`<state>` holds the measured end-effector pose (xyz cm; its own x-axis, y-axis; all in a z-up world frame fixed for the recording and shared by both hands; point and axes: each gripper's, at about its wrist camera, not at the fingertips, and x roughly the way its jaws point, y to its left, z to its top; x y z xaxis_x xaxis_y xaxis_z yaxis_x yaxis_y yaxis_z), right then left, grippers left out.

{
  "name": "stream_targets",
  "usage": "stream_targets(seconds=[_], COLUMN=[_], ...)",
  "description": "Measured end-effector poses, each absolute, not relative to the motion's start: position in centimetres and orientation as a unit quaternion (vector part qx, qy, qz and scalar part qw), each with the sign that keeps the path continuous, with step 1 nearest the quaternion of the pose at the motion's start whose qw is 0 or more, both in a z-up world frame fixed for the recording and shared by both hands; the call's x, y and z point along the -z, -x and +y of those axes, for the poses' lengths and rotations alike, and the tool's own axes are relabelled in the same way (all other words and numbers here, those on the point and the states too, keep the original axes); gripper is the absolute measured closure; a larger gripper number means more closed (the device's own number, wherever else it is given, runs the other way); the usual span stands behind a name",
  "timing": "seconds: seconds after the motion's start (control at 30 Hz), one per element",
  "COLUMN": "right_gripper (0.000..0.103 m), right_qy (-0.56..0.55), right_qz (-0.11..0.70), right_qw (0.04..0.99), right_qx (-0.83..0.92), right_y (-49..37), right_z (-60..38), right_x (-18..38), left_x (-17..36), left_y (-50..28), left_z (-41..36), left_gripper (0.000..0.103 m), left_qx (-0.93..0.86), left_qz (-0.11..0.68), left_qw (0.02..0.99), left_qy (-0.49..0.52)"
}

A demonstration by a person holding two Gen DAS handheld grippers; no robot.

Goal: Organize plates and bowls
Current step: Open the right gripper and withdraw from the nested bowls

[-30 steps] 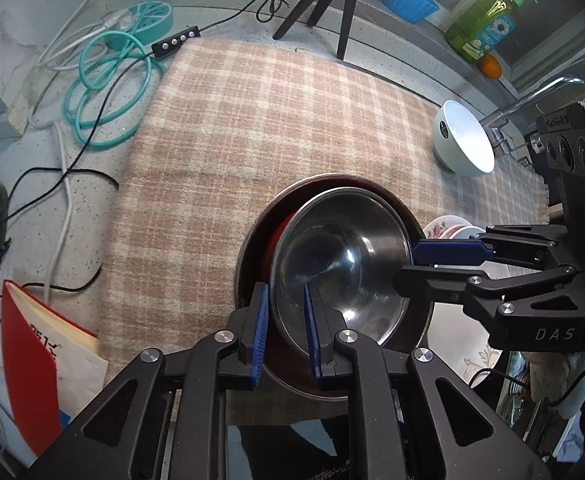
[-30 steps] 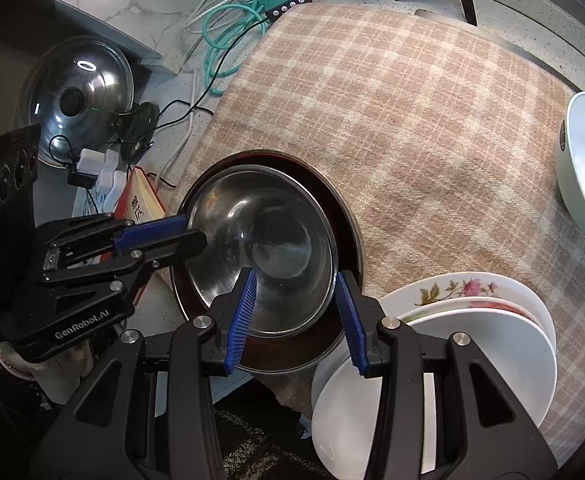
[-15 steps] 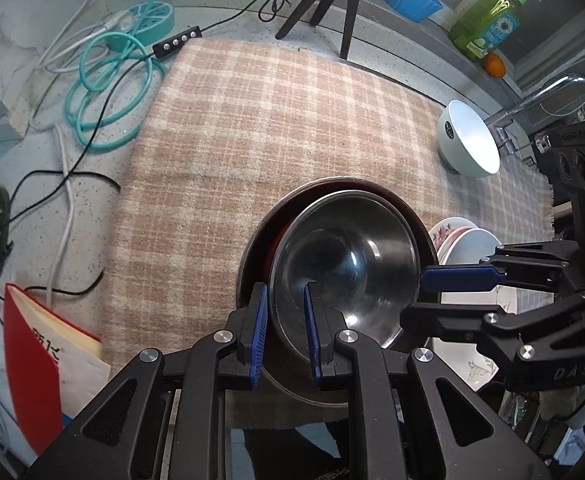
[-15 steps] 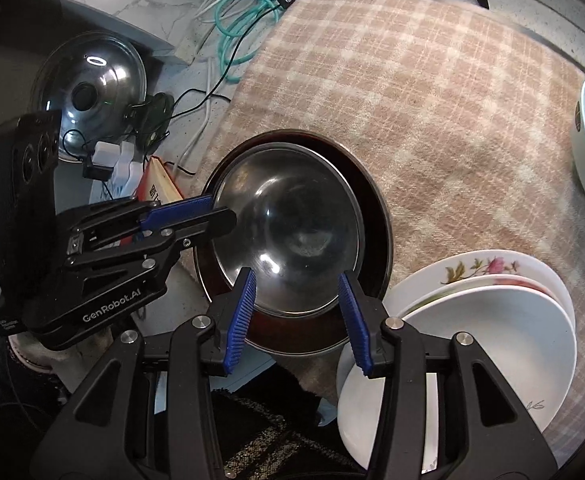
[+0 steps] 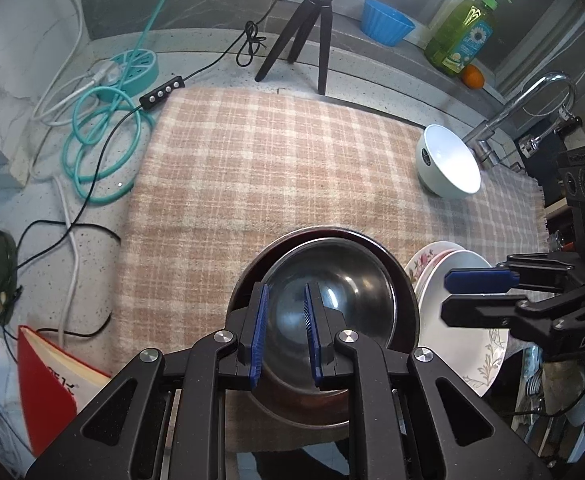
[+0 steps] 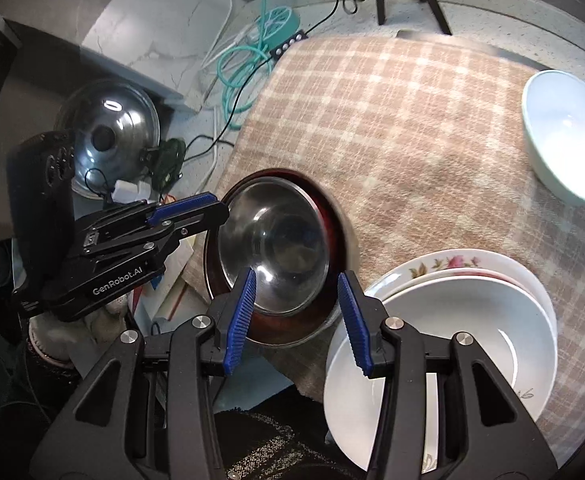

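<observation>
Reading labels first: "GenRobot.AI" in white on the left gripper body, seen from the right wrist cam; "DAS" on the right gripper body, seen from the left wrist cam. Red book at the counter's left edge has white characters on its cover, too cut off to read. Green soap bottle carries a daisy label, text too small.

Left gripper: blue ribbed pads clenched on the near rim of the steel bowl, one pad inside, one outside. Steel bowl is polished, round, mirror-like, nested inside a larger dark red bowl with a metal rim. Both sit at the near edge of the plaid cloth, woven tan and cream checks, slightly fuzzy.

Right gripper: jaws released, part open, nothing between the pads. It hangs over the gap between the nested bowls and the plate stack.

Plate stack: glossy white ceramic, just right of the bowls. Top one is plain white and shallow; the lower ones show a pink floral print on the rims.

White bowl: ceramic, pale green outside, tilted at the far right of the cloth near the chrome faucet.

Speckled stone counter, coiled teal cable, black tripod, blue fluted cup.
</observation>
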<state>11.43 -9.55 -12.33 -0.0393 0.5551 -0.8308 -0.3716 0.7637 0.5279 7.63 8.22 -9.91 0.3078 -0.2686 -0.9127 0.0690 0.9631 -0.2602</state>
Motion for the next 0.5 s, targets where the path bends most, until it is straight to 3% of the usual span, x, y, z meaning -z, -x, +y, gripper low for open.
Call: stream_targets(seconds=[0.4,0.5], right_gripper=[0.057,0.053], right_qy=[-0.120,-0.121], right_qz=[0.563,0.548], right_qw=[0.763,0.782], right_qx=[-0.294,-0.272], right_y=[-12.5,-12.8], right_z=[-17.3,-19.4], right_x=[7.1,6.2], left_x=[8.2,7.8], left_y=[-10.3,-11.3], left_z=[8.1,7.7], left_gripper=[0.088,0.084], left_qx=[0.119,0.126], left_qz=[0.561,0.557], left_qw=[0.811,0.810], left_qy=[0.119,0.129])
